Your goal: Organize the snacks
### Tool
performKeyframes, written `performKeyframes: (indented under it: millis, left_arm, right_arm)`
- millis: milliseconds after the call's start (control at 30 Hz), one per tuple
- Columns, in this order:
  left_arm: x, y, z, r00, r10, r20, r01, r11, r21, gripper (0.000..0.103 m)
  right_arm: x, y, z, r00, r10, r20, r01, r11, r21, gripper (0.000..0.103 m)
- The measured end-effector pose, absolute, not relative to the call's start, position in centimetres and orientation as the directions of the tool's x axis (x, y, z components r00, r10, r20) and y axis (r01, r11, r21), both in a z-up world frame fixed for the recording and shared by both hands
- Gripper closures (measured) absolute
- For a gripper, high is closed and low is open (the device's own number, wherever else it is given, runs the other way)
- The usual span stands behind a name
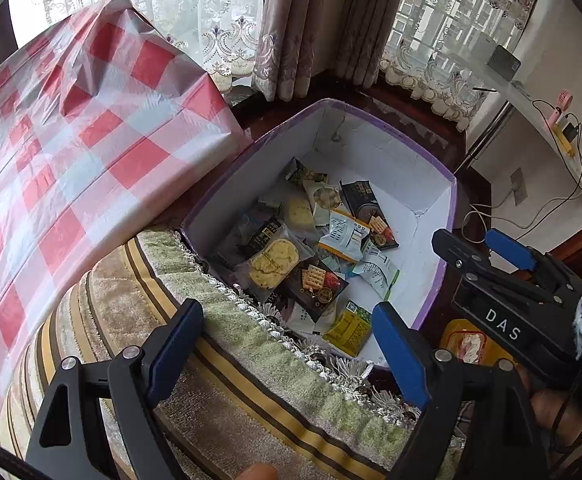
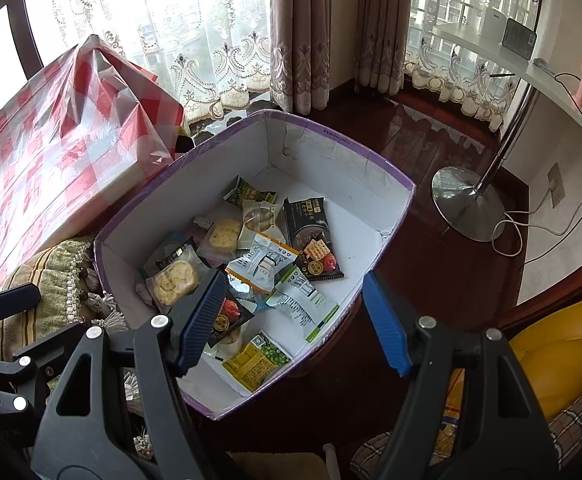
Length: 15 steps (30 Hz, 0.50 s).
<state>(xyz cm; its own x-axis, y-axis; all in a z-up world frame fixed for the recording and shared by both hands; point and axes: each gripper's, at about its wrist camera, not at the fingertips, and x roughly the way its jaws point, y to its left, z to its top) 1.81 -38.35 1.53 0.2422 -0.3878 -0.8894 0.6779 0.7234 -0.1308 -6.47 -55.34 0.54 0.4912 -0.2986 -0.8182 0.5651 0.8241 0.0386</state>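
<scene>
Both pairs of blue fingers gape wide, empty: left gripper (image 1: 287, 344), right gripper (image 2: 295, 316). Snack packets (image 2: 267, 264) lie heaped in the purple-rimmed box (image 2: 371, 160), at twelve o'clock from the right gripper. They look light, crinkly and slippery; I'd pinch a sealed edge, sparing the crackers.

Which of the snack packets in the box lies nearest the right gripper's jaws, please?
The yellow-and-green pea packet, at the box's near corner. It lies below the black cracker packets and the white packets, closest to the right gripper.
</scene>
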Motion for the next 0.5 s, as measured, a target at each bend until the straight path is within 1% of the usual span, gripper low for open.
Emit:
performKeyframes:
  millis: [167,500]
  left_arm:
    - [1.92,-38.37,1.37,0.229,-0.392,-0.891,0.680,0.719,-0.141,0.012]
    - [1.80,-38.58,1.14,0.226,-0.386,-0.894,0.684,0.716,-0.137,0.011]
  right_arm:
    - [-6.38,-55.13,0.48,0.490,-0.296,-0.820,0.563,0.825,0.039,0.029]
    - [-6.54,-55.16,0.24,0.484,-0.291,-0.825,0.569,0.821,0.044,0.029]
